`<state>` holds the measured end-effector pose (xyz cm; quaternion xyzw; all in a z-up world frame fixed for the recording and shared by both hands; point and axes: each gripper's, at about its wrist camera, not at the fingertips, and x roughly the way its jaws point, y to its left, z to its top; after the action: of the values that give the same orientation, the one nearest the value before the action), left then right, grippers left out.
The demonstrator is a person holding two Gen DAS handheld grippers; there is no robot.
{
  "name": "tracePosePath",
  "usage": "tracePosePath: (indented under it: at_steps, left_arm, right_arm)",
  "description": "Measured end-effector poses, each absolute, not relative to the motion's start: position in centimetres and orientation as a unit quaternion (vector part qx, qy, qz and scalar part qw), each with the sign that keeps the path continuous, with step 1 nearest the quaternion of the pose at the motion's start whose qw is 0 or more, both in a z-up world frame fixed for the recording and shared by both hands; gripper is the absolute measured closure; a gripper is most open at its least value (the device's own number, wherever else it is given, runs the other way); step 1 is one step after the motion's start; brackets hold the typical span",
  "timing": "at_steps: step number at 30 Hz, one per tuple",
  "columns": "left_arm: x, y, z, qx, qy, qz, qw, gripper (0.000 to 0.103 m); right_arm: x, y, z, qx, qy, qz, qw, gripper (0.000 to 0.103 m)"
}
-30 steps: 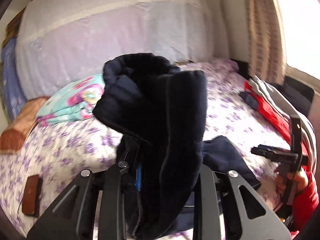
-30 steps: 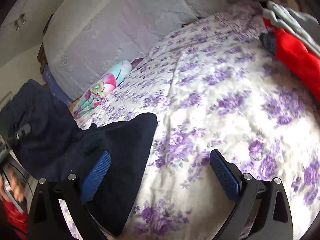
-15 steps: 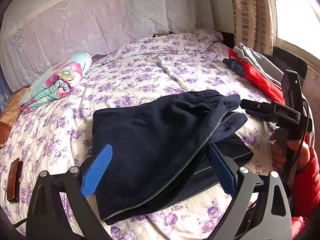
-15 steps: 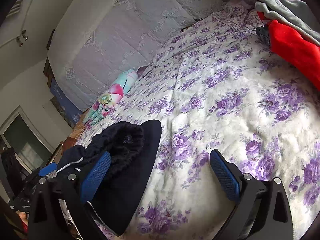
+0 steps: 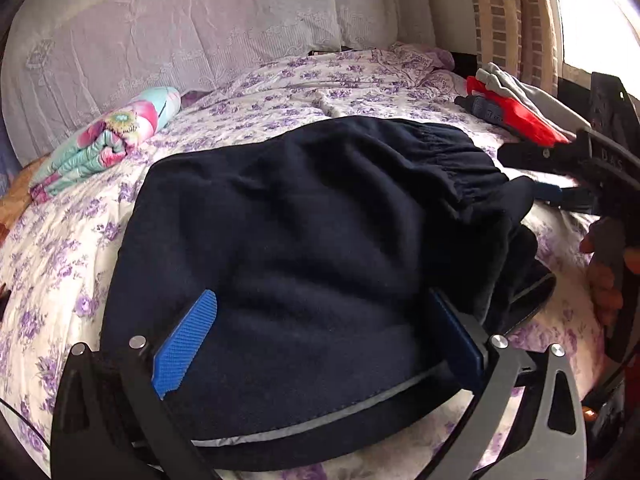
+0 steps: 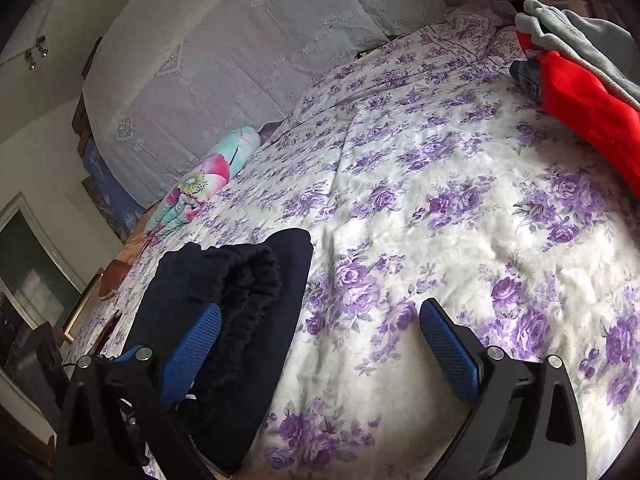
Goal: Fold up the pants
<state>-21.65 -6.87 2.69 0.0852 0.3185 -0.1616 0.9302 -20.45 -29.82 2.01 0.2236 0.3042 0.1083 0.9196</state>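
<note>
Dark navy pants [image 5: 320, 220] lie folded in a thick stack on the flowered bed sheet [image 5: 72, 240], elastic waistband toward the right. My left gripper [image 5: 320, 344] hovers low over their near edge, its jaws opening wide; the blue pads [image 5: 186, 344] straddle the cloth without pressing it. In the right wrist view the pants [image 6: 236, 304] sit at the left. My right gripper [image 6: 320, 356] stands open over bare sheet, its left pad [image 6: 192, 360] just in front of the pants' edge. The right gripper [image 5: 560, 176] also shows beside the waistband, held by a hand [image 5: 608, 280].
A folded floral blanket [image 5: 104, 140] lies at the back left near the lace-covered headboard [image 5: 180, 32]. Red and grey clothes [image 5: 516, 116] are piled along the bed's right side, below a curtain and window. Open sheet [image 6: 460, 200] stretches ahead of the right gripper.
The left gripper, which held the pants bunched up in the air, has let go and sunk. The pants now lie folded flat on the bed. The right gripper stayed put.
</note>
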Motion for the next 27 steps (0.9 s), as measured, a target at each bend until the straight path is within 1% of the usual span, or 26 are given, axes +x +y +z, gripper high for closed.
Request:
tracePosePath:
  at_steps: [2, 3, 5, 7, 8, 10, 12, 13, 15, 16, 19, 21, 22, 24, 25, 27]
  left_arm:
    - [-21.7, -5.8, 3.8, 0.057, 0.329, -0.164, 0.928, 0.004]
    - [-22.3, -5.2, 4.7, 0.051, 0.315, -0.164, 0.933, 0.004]
    - [-23.7, -4.0, 6.8, 0.057, 0.263, -0.146, 0.952, 0.004]
    - [-24.0, -3.1, 8.2, 0.067, 0.238, -0.120, 0.962, 0.004]
    - [-23.4, -2.7, 8.4, 0.067, 0.245, -0.116, 0.960, 0.004]
    - [-21.1, -2.1, 6.3, 0.066, 0.298, -0.106, 0.946, 0.004]
    - [-18.6, -1.8, 2.6, 0.067, 0.362, -0.107, 0.924, 0.004]
    - [-18.7, -0.6, 2.0, 0.023, 0.347, -0.126, 0.929, 0.004]
    - [-18.5, 0.5, 2.4, -0.002, 0.361, -0.139, 0.922, 0.004]
    - [-18.6, 0.7, 2.5, -0.004, 0.362, -0.139, 0.922, 0.004]
    - [-19.9, 1.4, 3.9, 0.003, 0.334, -0.100, 0.937, 0.004]
    - [-20.6, 2.2, 4.8, -0.009, 0.308, -0.096, 0.946, 0.004]
    - [-20.5, 2.6, 4.9, -0.015, 0.304, -0.091, 0.948, 0.004]
    - [-19.2, 2.5, 3.6, -0.005, 0.337, -0.077, 0.938, 0.004]
    - [-18.1, 2.4, 1.7, -0.002, 0.367, -0.084, 0.927, 0.004]
    - [-17.2, 4.8, 1.3, -0.092, 0.388, -0.126, 0.909, 0.004]
  right_arm:
    - [-20.3, -29.0, 3.1, 0.198, 0.310, 0.082, 0.926, 0.004]
    - [-20.6, -28.2, 4.2, 0.176, 0.292, 0.079, 0.937, 0.004]
    - [-21.7, -25.7, 7.1, 0.117, 0.235, 0.109, 0.959, 0.004]
    - [-21.9, -22.8, 9.1, 0.053, 0.203, 0.126, 0.970, 0.004]
    - [-21.4, -21.4, 9.5, 0.022, 0.203, 0.124, 0.971, 0.004]
    - [-19.1, -18.7, 8.4, -0.039, 0.234, 0.104, 0.966, 0.004]
    - [-15.4, -17.0, 4.5, -0.104, 0.309, 0.066, 0.943, 0.004]
    - [-13.4, -17.2, 3.0, -0.089, 0.371, 0.085, 0.920, 0.004]
    - [-13.3, -20.1, 3.4, 0.004, 0.374, 0.114, 0.920, 0.003]
    - [-14.0, -20.9, 4.0, 0.024, 0.362, 0.117, 0.924, 0.004]
    - [-18.1, -21.5, 5.7, 0.011, 0.306, 0.093, 0.947, 0.004]
    - [-21.0, -20.8, 6.2, -0.021, 0.273, 0.118, 0.955, 0.003]
    - [-21.8, -20.2, 5.8, -0.045, 0.271, 0.127, 0.953, 0.003]
    - [-21.2, -19.1, 3.5, -0.088, 0.314, 0.109, 0.939, 0.003]
    - [-20.6, -19.5, 2.9, -0.064, 0.332, 0.121, 0.933, 0.003]
    - [-20.2, -20.6, 3.3, -0.021, 0.342, 0.133, 0.930, 0.003]
